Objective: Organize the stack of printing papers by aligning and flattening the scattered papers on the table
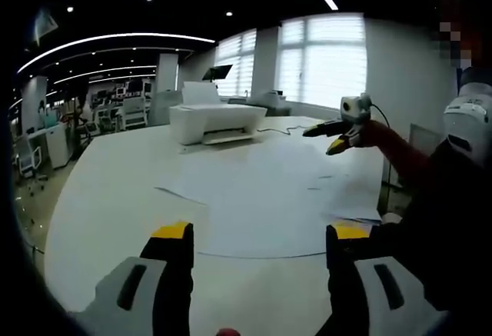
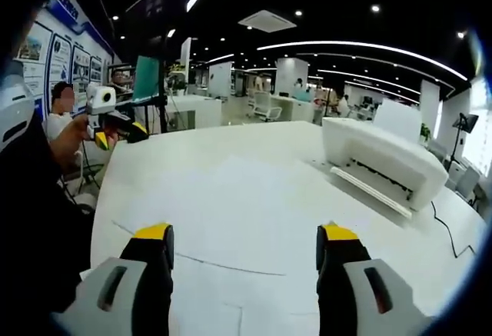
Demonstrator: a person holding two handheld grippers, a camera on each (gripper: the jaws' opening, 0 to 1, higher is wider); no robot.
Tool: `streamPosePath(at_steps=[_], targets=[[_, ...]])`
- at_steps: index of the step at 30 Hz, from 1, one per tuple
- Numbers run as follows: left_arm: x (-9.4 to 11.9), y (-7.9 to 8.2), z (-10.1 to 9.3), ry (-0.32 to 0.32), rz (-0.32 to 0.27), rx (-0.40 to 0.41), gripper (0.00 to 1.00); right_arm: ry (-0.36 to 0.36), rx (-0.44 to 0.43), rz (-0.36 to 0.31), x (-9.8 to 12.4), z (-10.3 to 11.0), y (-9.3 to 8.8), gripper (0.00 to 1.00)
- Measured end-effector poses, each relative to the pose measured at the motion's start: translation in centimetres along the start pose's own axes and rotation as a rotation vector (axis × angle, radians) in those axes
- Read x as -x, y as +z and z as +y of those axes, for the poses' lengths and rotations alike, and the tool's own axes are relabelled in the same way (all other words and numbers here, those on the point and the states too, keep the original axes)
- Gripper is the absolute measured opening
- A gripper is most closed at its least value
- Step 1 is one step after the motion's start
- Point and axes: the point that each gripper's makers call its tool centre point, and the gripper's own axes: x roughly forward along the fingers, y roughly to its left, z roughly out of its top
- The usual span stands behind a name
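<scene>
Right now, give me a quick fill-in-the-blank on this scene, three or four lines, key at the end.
1. The printer on the table is ____ in colour.
2. The jaws of the left gripper stand ____, with nothing between them.
3. The tips of the right gripper are coloured ____.
4. The loose papers lie ____ on the table, between the grippers and the printer.

Missing words: white; open; yellow; flat

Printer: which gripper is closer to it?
Right, probably. The right gripper reaches out over the papers toward the printer; the left gripper hangs back near the table edge.
</scene>
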Motion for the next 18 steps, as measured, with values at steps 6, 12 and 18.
streamPosePath(at_steps=[6, 12, 18], targets=[[-0.2, -0.1, -0.1, -0.005, 0.003, 0.002, 0.73, 0.006, -0.009, 0.004, -0.4, 0.0, -0.3, 0.71], [-0.5, -0.5, -0.2, -0.011, 0.015, 0.006, 0.71, 0.013, -0.016, 0.008, -0.9, 0.2, -0.6, 0.71], [-0.7, -0.7, -0.3, -0.014, 0.026, 0.003, 0.7, 0.023, -0.02, 0.012, -1.4, 0.4, -0.8, 0.71]])
